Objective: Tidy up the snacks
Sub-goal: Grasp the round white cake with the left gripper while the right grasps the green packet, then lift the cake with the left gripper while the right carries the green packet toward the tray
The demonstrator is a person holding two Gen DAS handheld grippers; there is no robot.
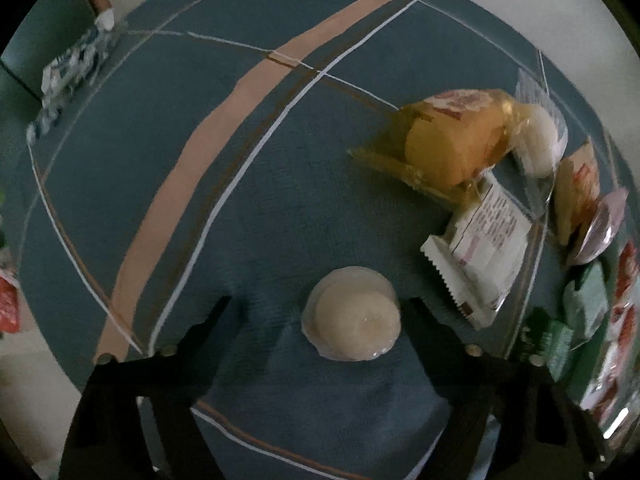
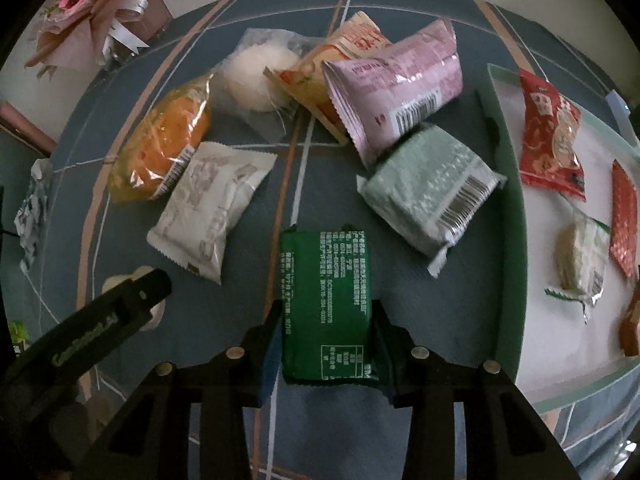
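Note:
In the left wrist view my left gripper [image 1: 320, 312] is open around a round white wrapped cake [image 1: 352, 322] lying on the blue tablecloth; the cake sits toward the right finger, not clamped. In the right wrist view my right gripper [image 2: 326, 312] is closed on a dark green packet [image 2: 326, 304] with white print, both fingers against its sides. My left gripper [image 2: 132, 292] shows at the left there, over the white cake [image 2: 116, 282]. A green-rimmed tray [image 2: 508, 200] at the right holds a red packet [image 2: 550, 140] and other snacks.
Loose snacks lie ahead on the cloth: an orange cake [image 2: 168, 144], a white packet [image 2: 208, 208], a clear-wrapped white cake [image 2: 256, 76], a pink packet [image 2: 396, 84], a pale green packet [image 2: 432, 192]. A pink bouquet [image 2: 92, 12] stands at the far left.

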